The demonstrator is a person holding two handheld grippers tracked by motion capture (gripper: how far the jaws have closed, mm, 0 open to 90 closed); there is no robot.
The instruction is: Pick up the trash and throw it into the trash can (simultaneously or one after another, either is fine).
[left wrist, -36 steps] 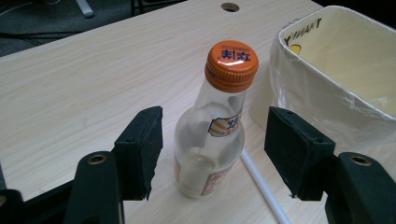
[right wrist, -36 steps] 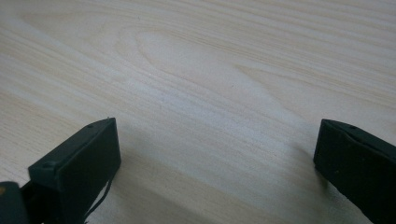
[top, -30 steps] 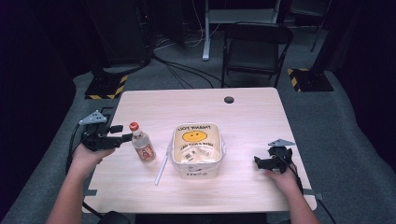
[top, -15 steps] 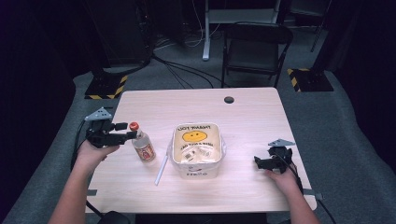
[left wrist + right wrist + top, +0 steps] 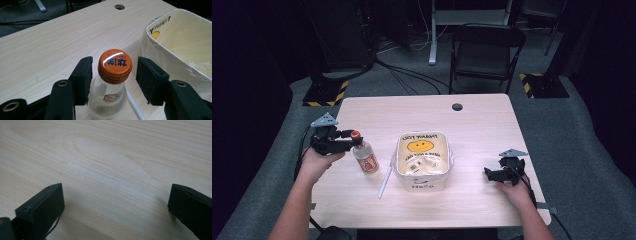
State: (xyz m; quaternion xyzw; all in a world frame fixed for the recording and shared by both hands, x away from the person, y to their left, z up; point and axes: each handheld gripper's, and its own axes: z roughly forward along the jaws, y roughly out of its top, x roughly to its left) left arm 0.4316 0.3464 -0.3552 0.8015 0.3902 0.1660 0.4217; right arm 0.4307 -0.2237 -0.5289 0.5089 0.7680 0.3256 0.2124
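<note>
A: Orange cap [image 5: 115, 62] on a small clear glass bottle [image 5: 365, 158] — stands upright on the wooden table [image 5: 472, 120], left of the white tub [image 5: 422, 160] with the smiley print.

B: Left gripper [image 5: 113, 75]?

A: Jaws spread, one on each side of the bottle neck just under the cap; a gap shows on both sides, no contact seen.

B: Right gripper [image 5: 492, 174]?

A: Low over bare wood at the table's right, well apart from the tub, jaws wide apart, nothing between them.

B: Anything else near the bottle?

A: White straw [image 5: 385, 181] flat on the table between bottle and tub — its end passes just beside the bottle base in the left gripper view
</note>
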